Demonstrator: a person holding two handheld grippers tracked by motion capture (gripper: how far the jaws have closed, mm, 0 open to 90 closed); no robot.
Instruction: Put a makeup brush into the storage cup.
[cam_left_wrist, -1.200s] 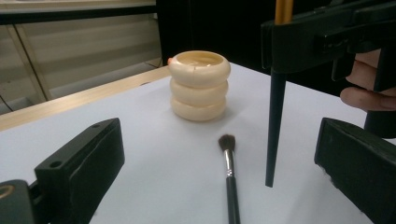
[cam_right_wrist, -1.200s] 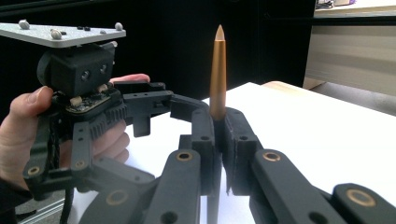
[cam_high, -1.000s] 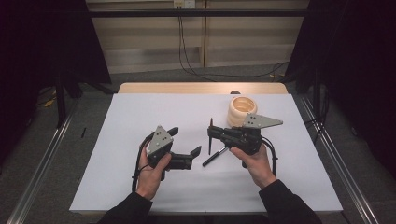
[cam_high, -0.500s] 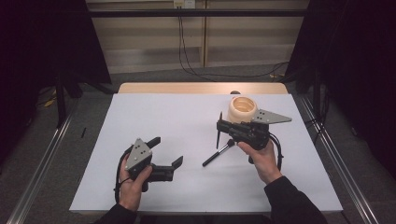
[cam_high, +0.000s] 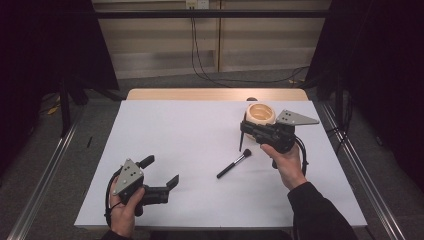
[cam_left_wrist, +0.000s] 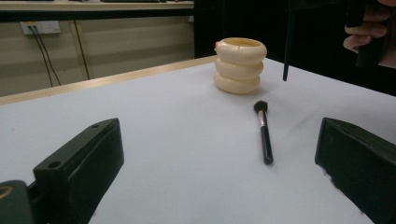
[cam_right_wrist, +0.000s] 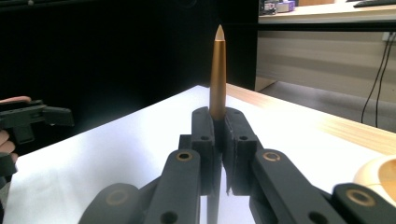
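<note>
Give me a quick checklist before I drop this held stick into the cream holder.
1. Right gripper shut on the slender stick: ok.
2. Stick upright in the grip, gold end up, dark end down: ok.
3. Stick above the ringed holder: not ok; it hangs beside the holder, over the white table.
4. Holder mouth free: ok; it looks empty in the high view.
5. Left gripper out of the way: ok; open, near the table's front edge.
6. Loose brush apart from the holder: ok.
</note>
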